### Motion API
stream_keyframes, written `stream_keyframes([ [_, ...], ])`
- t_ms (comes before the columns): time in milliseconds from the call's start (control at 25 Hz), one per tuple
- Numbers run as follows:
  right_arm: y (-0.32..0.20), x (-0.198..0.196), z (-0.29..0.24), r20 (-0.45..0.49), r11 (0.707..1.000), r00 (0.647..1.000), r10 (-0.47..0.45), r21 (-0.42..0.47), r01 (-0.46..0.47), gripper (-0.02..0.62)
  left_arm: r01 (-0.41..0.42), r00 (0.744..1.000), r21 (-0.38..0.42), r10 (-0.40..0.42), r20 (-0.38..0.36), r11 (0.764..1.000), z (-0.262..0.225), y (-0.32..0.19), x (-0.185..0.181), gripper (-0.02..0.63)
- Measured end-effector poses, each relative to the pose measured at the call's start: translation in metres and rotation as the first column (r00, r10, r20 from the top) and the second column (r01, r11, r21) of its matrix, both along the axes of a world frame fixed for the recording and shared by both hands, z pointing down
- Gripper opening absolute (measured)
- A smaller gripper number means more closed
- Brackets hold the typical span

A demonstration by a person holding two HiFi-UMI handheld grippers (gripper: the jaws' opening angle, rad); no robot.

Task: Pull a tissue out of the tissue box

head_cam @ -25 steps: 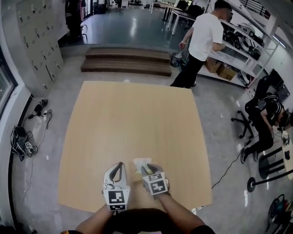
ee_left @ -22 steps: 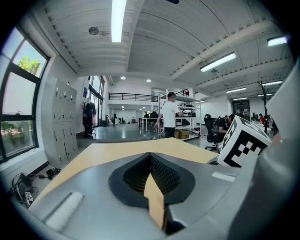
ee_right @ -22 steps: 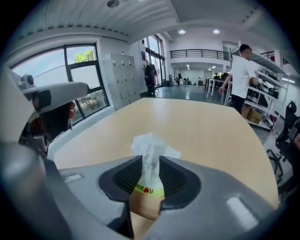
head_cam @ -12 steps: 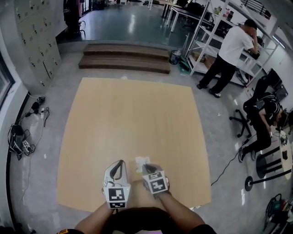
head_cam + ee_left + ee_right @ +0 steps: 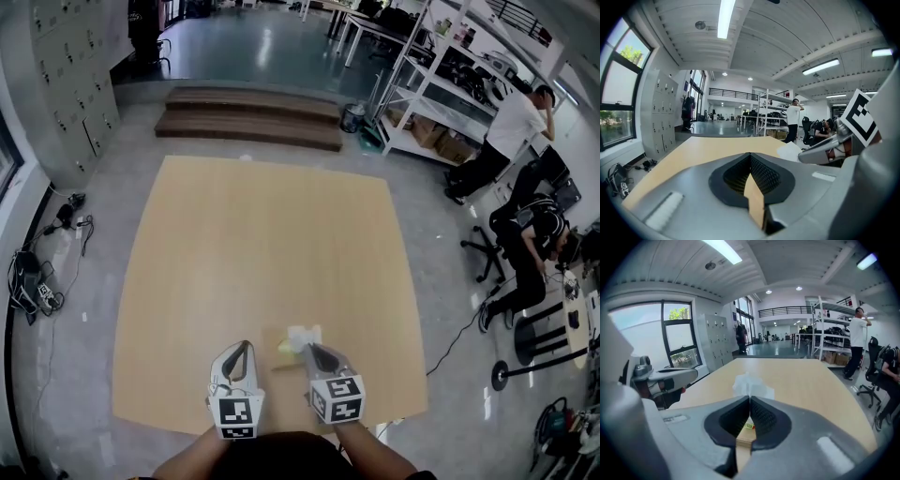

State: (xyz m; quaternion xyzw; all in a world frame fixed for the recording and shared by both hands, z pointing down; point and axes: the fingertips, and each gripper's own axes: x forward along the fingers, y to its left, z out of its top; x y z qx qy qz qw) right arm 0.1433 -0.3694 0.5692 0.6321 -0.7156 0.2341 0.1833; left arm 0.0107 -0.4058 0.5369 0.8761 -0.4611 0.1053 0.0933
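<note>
Two grippers hover over the near end of the table (image 5: 262, 234). The tissue (image 5: 751, 384) is caught between the right gripper's (image 5: 749, 399) fingertips. Its loose white tuft sticks out just past them on the far side, and the box (image 5: 745, 434) shows below through the gap behind the tips. From the head view the tissue (image 5: 303, 335) sits just ahead of the right gripper (image 5: 309, 349), to the right of the left gripper (image 5: 246, 345). The tuft stands roughly upright, crumpled, its length running from the pinch up and away from the person. The right jaws have just been closing and are now nearly together, pinching the tissue. The left gripper (image 5: 750, 157) has its jaws pressed tip to tip with nothing between them, and touches nothing that can be seen.
</note>
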Motion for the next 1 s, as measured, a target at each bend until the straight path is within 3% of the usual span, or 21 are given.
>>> stream_keyframes([
  [200, 0.015, 0.007, -0.022, 0.023, 0.996, 0.998, 0.059, 0.070, -0.060, -0.002, -0.007, 1.000, -0.013, 0.007, 0.004, 1.000, 0.004, 0.014, -0.009, 0.018],
  [360, 0.029, 0.004, -0.036, 0.021, 0.993, 0.998, 0.055, 0.108, -0.057, -0.002, 0.019, 1.000, -0.021, -0.019, 0.013, 1.000, 0.006, 0.025, -0.020, 0.018],
  [680, 0.059, -0.012, -0.055, 0.033, 0.983, 0.999, -0.021, 0.181, 0.015, -0.002, 0.079, 0.997, -0.013, -0.079, 0.024, 0.997, 0.001, 0.068, -0.032, 0.018],
  [1000, 0.114, -0.008, -0.064, 0.076, 0.968, 0.991, -0.112, 0.233, 0.092, -0.002, 0.143, 0.989, 0.011, -0.143, 0.038, 0.990, -0.010, 0.139, -0.019, 0.018],
])
